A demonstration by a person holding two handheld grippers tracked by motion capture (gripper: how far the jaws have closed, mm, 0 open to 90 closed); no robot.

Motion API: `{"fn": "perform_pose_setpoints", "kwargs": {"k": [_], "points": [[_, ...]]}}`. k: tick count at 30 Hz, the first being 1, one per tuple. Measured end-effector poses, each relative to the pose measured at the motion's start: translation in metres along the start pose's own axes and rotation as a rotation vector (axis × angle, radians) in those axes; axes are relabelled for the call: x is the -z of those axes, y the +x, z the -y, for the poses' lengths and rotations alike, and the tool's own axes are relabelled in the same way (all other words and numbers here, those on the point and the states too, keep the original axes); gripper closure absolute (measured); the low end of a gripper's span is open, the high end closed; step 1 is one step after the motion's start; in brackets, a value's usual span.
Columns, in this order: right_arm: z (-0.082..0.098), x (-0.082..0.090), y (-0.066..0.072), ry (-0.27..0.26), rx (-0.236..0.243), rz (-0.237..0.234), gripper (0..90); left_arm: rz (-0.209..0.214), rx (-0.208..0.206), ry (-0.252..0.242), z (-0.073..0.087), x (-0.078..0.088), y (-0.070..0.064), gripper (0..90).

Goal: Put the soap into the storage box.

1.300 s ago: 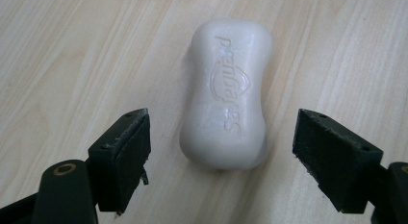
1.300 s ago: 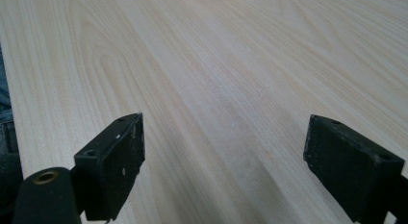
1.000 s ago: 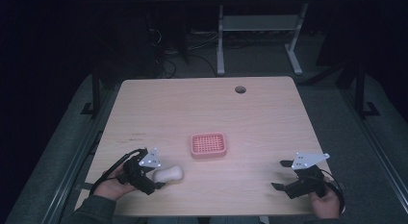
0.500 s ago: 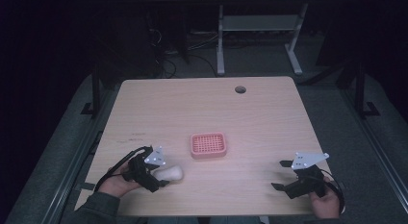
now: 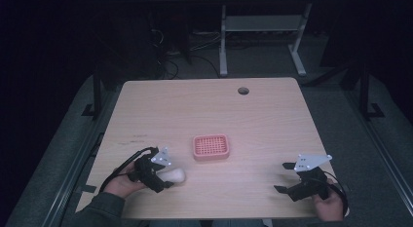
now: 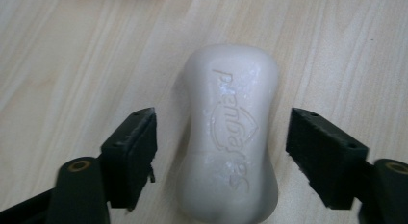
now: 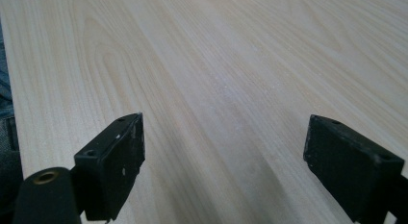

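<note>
Dim floor and a grey desk frame sit behind the worktop (image 5: 204, 110), a pale wood-grain board with a round cable hole (image 5: 243, 90) near its far edge, right of the middle.

My left gripper (image 5: 165, 177) is down near the front edge, toward the front left corner, and its jaws straddle the white soap bar (image 5: 174, 175). From the left gripper view I see the soap bar (image 6: 231, 137) lying flat on the wood between the two black jaws, lettering embossed on its top face, its long axis running along the gripper's line of sight. The jaws have just been closing around it, yet a strip of bare wood shows on each side (narrower on the left, a little wider on the right), so the pads are not pressing on the bar. It rests on the worktop, not lifted.

A pink soap dish (image 5: 211, 146) with a gridded floor sits near the middle of the worktop, a bit toward the front, just beyond and to the right of the soap bar and apart from it.

My right gripper (image 5: 284, 177) is by the front right corner, well apart from the dish. In the right gripper view its jaws stand wide with bare wood between them. The grey three-cornered plate (image 5: 311, 162) on top of it catches the light.
</note>
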State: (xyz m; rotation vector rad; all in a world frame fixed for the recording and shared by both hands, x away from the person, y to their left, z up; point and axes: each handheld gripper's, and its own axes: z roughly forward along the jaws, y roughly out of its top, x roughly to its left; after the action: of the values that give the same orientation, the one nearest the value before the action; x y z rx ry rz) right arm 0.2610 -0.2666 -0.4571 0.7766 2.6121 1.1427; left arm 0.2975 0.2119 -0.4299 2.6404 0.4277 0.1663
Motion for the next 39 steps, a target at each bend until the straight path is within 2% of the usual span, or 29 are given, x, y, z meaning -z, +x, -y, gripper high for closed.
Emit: {"fn": "perform_pose_setpoints", "kwargs": {"k": [4, 6, 7, 9, 10, 12, 17, 24, 39], "points": [[0.000, 0.000, 0.000, -0.002, -0.001, -0.001, 14.1, 0.001, -0.008, 0.020, -0.003, -0.004, 0.000, 30.3], [0.000, 0.000, 0.000, 0.000, 0.001, 0.000, 14.1, -0.013, 0.002, 0.029, -0.004, -0.006, 0.000, 31.0], [0.000, 0.000, 0.000, 0.000, 0.002, 0.000, 14.1, 0.001, 0.011, 0.032, -0.004, -0.007, 0.000, 31.3], [0.000, 0.000, 0.000, -0.003, 0.004, 0.000, 14.1, -0.004, -0.004, 0.037, -0.004, -0.008, 0.000, 33.3], [0.000, 0.001, -0.001, -0.005, 0.002, 0.002, 14.1, 0.005, 0.005, 0.036, -0.004, -0.009, -0.001, 34.3], [0.000, 0.001, -0.001, -0.005, 0.000, 0.003, 14.1, 0.009, -0.005, 0.037, -0.004, -0.010, -0.002, 38.0], [0.000, 0.000, -0.001, -0.005, 0.001, 0.000, 14.1, 0.020, 0.001, 0.040, -0.004, -0.012, -0.002, 44.4], [0.000, 0.001, -0.001, -0.007, 0.001, 0.001, 14.1, 0.023, -0.009, 0.053, -0.004, -0.013, -0.002, 45.2], [0.000, 0.001, -0.001, -0.009, 0.003, 0.001, 14.1, 0.041, 0.014, 0.044, -0.001, -0.015, 0.000, 48.1]]}}
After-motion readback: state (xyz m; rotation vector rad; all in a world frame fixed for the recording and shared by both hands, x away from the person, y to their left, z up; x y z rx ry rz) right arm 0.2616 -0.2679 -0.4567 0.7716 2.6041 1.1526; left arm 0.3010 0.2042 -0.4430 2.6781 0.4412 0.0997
